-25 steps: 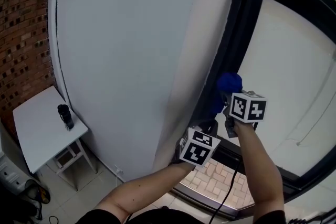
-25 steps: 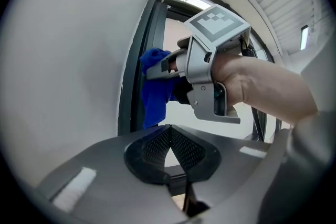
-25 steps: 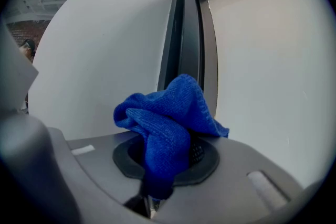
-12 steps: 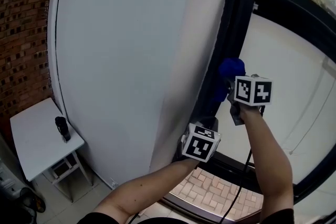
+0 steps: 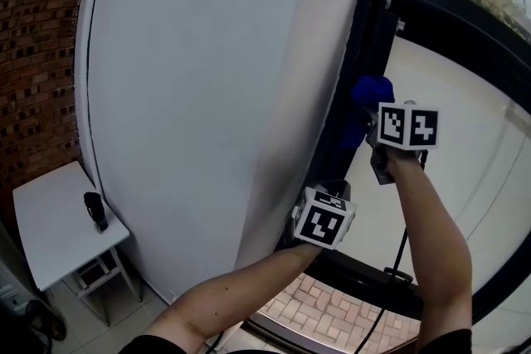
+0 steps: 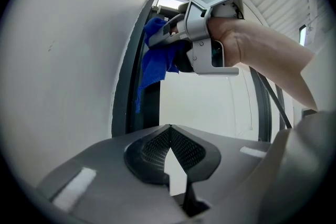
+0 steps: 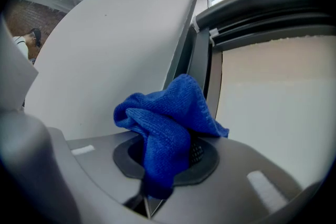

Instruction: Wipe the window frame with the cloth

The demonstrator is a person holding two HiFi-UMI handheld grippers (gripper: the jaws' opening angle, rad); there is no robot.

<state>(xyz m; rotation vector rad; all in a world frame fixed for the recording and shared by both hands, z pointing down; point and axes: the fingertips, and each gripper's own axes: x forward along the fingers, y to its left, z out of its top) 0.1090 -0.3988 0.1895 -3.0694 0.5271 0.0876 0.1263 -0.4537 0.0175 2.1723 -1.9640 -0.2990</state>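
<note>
head view: right gripper (image 5: 367, 122), clamped on cloth (image 5: 370, 89), has risen up the window frame (image 5: 366, 21); wiping underway. left gripper (image 5: 333, 190) lower down the frame, closed, empty.

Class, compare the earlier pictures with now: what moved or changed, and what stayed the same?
The right gripper carried the blue cloth upward along the dark window frame, farther above the left gripper. Nothing was grasped or released: the cloth stays clamped, and the left gripper stays shut, empty, lower by the frame.
</note>
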